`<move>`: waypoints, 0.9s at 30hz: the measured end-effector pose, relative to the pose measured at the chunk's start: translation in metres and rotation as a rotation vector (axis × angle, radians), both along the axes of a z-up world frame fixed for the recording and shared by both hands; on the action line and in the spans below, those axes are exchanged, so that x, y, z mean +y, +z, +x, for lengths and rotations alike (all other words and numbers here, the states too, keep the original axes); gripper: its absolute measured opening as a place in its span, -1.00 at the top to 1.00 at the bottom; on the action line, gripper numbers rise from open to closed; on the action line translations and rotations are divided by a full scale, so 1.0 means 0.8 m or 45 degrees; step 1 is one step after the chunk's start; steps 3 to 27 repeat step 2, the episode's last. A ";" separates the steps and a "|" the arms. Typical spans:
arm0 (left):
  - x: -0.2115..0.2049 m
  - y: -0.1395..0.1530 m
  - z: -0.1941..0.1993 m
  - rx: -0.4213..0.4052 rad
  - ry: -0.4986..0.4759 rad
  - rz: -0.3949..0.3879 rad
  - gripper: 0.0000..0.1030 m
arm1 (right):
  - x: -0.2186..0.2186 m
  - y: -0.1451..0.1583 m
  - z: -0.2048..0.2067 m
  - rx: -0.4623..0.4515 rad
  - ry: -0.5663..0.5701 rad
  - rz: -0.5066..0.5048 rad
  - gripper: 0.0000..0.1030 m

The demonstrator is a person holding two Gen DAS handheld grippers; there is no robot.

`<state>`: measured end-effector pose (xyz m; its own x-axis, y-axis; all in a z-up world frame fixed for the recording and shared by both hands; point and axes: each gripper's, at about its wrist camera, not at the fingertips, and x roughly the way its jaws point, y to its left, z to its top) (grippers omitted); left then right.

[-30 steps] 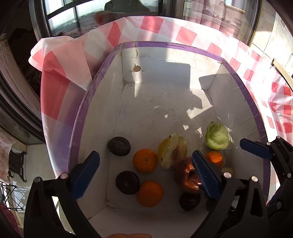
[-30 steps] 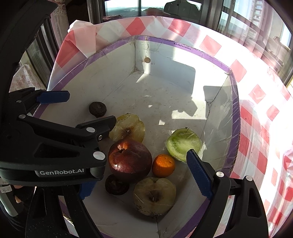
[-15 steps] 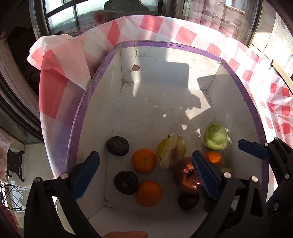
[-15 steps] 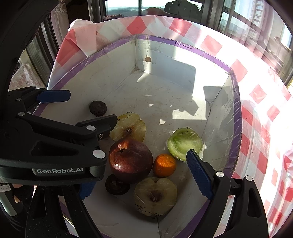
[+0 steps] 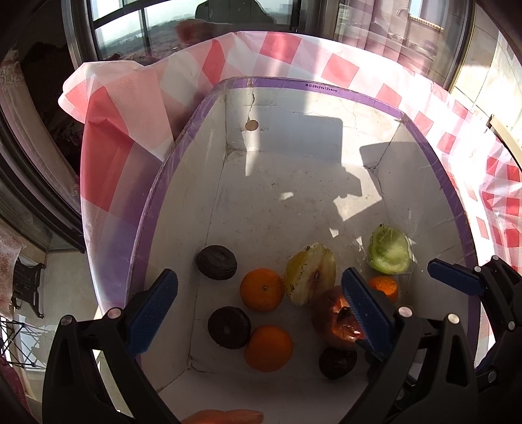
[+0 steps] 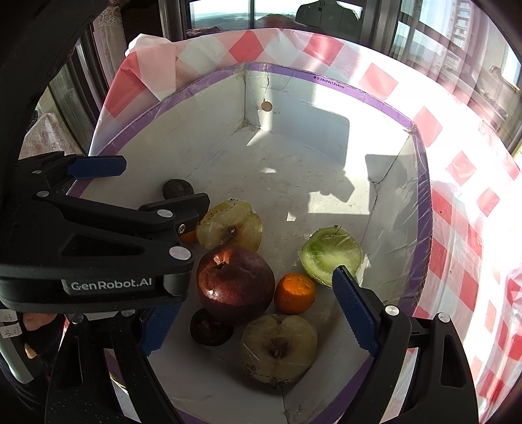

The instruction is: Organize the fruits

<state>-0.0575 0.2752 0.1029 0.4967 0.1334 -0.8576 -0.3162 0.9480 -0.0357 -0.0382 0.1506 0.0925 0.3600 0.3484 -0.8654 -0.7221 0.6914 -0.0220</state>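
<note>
Both the left gripper [image 5: 257,310] and right gripper [image 6: 257,313] hang wide open, empty; crowded jaws could collide or bruise the red apple [image 6: 235,283].

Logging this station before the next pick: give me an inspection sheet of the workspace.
Surface: red and white checked tablecloth; on it a white box with purple rim.
Job's things: in the box, a dark red apple, three wrapped cut halves, two yellowish and one green, three oranges, three dark round fruits.
Clutter: nothing seen.
Grippers: left gripper open, empty, above the box; right gripper open, empty, above the box.
Cables: nothing seen.
Surroundings: windows behind, strong sunlight.
</note>
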 end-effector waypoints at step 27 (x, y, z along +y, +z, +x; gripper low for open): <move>0.000 0.000 -0.001 -0.005 -0.001 -0.002 -0.95 | 0.000 0.000 -0.001 -0.003 0.001 0.003 -0.66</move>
